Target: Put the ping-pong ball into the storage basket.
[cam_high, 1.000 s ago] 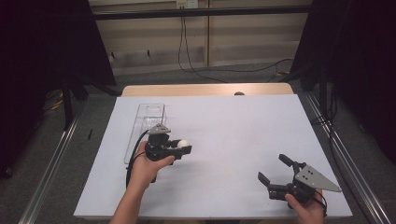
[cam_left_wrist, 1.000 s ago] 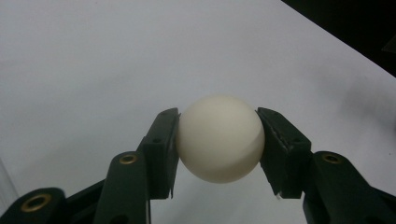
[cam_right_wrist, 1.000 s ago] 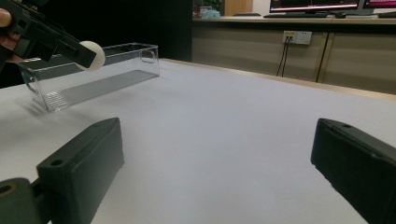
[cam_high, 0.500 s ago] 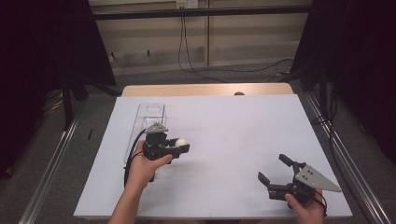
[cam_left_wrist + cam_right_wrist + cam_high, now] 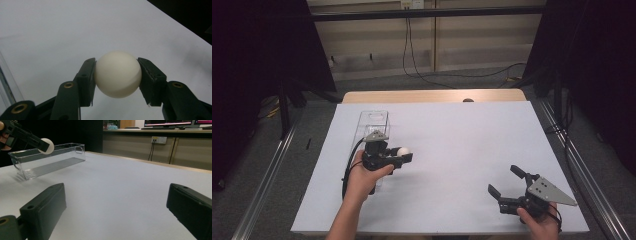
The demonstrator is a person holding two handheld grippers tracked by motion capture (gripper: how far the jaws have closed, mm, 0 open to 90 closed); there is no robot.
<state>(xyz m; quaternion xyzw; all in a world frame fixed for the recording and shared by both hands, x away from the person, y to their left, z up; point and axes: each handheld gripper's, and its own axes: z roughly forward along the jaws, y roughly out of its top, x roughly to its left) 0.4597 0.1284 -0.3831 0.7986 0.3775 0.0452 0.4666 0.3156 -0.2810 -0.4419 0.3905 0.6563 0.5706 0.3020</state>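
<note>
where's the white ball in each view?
High view: white ball left of centre, in the left gripper, beside the clear bin.
Left gripper view: centre, clamped between both jaws.
Right gripper view: upper left, in front of the clear bin.
Shared landmark: the clear bin.

The left claw is held raised by the left hand, jaws clamped inward. The right claw is held low, jaws spread wide.

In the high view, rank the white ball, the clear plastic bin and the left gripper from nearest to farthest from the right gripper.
1. White ball, held at the left gripper's tip, facing the right gripper.
2. Left gripper, just left of the ball.
3. Clear plastic bin, behind it at far left.
</note>
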